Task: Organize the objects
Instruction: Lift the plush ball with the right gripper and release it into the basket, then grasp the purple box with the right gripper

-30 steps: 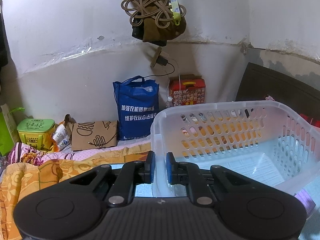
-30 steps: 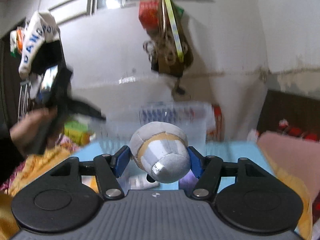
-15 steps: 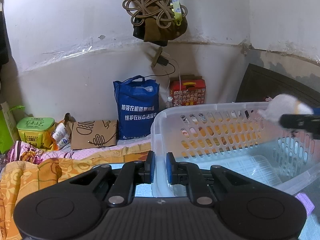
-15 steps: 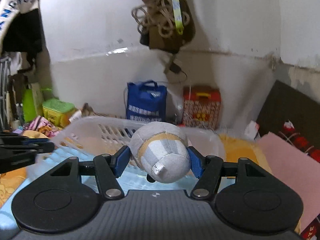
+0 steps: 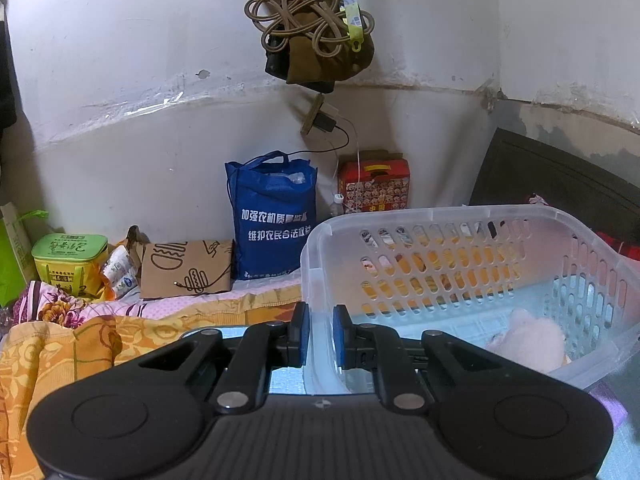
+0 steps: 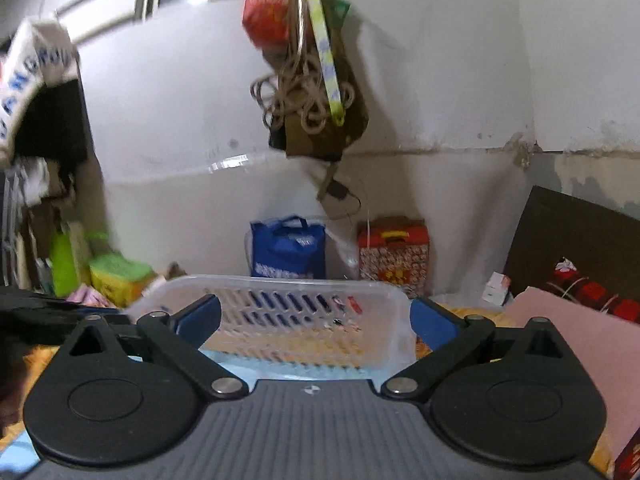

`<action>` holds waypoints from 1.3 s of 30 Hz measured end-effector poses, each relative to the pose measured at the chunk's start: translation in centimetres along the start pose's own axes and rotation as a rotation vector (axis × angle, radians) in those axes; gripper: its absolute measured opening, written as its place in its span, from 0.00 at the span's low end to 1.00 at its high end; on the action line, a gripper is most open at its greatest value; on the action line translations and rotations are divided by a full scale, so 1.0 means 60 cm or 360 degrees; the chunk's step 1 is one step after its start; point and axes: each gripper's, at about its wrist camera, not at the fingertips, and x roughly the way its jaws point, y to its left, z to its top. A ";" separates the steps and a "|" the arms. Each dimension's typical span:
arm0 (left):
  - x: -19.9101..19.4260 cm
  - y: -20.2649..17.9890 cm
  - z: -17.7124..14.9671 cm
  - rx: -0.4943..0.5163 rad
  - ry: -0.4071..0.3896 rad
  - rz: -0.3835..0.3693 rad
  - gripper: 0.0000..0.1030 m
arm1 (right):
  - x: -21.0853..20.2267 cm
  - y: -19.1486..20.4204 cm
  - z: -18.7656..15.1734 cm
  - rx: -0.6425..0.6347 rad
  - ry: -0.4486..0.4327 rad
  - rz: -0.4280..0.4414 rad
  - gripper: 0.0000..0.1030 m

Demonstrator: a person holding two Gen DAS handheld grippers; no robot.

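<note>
A clear perforated plastic basket [image 5: 460, 216] stands on the bed, right of centre in the left wrist view, and ahead in the right wrist view [image 6: 280, 284]. A pale grey plush toy [image 5: 528, 344] lies on the basket floor near its right wall. My left gripper [image 5: 320, 336] is shut on the basket's near left rim, the blue pads pinching the plastic. My right gripper [image 6: 316, 320] is wide open and empty, in front of the basket's near side. The toy is hidden in the right wrist view.
A blue tote bag [image 5: 272, 216], a red patterned box [image 5: 374, 186], a brown paper bag [image 5: 186, 272] and a green tin [image 5: 70, 258] line the wall. An orange floral blanket [image 5: 60, 352] lies left. Rope and bags [image 5: 316, 28] hang overhead. A pink cloth [image 6: 560, 328] lies right.
My right gripper carried the plush toy over the basket, opened and let it go. The toy now lies inside the basket. The left gripper kept its hold on the rim.
</note>
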 end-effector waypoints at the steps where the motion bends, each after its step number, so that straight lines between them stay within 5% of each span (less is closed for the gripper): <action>1: -0.001 0.000 0.000 0.0001 0.0000 0.0000 0.16 | -0.027 -0.002 -0.017 0.0015 -0.0028 0.0014 1.00; 6: 0.000 0.000 -0.001 0.0000 -0.0003 -0.0003 0.16 | -0.085 -0.008 -0.103 0.0094 -0.0065 -0.0023 1.00; 15: -0.001 0.002 -0.003 0.0002 -0.0011 -0.0003 0.16 | -0.007 -0.006 -0.180 0.0123 0.0249 -0.0058 0.99; 18: -0.001 0.004 -0.003 -0.0003 -0.0010 -0.0009 0.16 | -0.007 -0.008 -0.194 0.0119 0.0277 -0.0078 0.81; 20: -0.001 0.004 -0.004 0.0001 -0.0011 -0.0008 0.16 | -0.006 -0.014 -0.194 0.0149 0.0277 -0.0079 0.77; 22: -0.002 0.003 -0.005 0.0008 -0.0015 -0.0003 0.16 | -0.002 -0.012 -0.201 0.0146 0.0307 -0.0076 0.54; 24: -0.002 0.000 -0.005 0.0024 -0.0019 0.0008 0.16 | -0.006 -0.004 -0.210 0.0122 0.0325 -0.0075 0.44; 28: -0.003 -0.003 -0.006 0.0031 -0.0026 0.0018 0.16 | -0.015 -0.005 -0.215 0.0129 0.0283 -0.0028 0.44; 34: -0.006 -0.007 -0.010 0.0034 -0.0045 0.0028 0.16 | -0.056 0.007 -0.220 0.0080 0.0039 -0.0061 0.43; 39: -0.006 -0.007 -0.011 0.0022 -0.0046 0.0021 0.16 | -0.061 0.009 -0.218 0.0071 0.0004 -0.0060 0.43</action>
